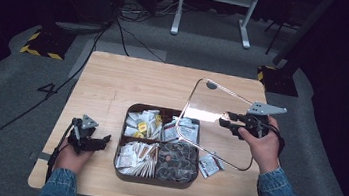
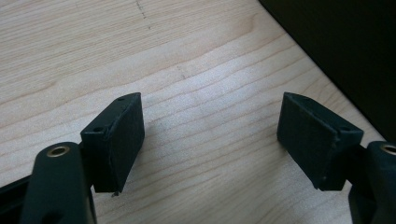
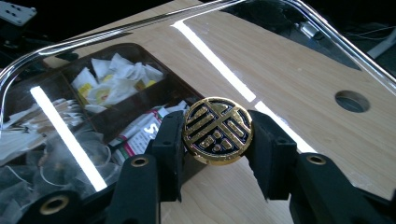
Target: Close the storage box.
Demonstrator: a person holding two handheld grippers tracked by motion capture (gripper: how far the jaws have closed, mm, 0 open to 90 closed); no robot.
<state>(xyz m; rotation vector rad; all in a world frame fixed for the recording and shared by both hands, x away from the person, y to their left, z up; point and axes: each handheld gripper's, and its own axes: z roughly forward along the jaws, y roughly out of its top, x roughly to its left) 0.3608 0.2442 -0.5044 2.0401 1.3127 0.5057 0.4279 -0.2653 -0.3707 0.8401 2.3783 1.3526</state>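
A dark brown tray (image 1: 120, 141) with four compartments sits on the wooden table (image 1: 129, 82); it holds white and yellow sachets, paper sticks and clear-wrapped packets. Its clear lid (image 1: 212, 105) hangs tilted above the tray's right side. My right gripper (image 1: 226, 121) is shut on the lid's round gold-and-black knob (image 3: 217, 130), one jaw on each side of it. Through the lid (image 3: 289, 70) I see the tray's contents. My left gripper (image 1: 100, 141) rests low over the table left of the tray, open, with bare wood between its pads (image 2: 121, 140).
A loose sachet (image 1: 208, 165) lies on the table just right of the tray. The lid has a small round hole (image 3: 351, 101) near one corner. Cables and a white stand's feet (image 1: 211, 27) are on the grey floor beyond the table.
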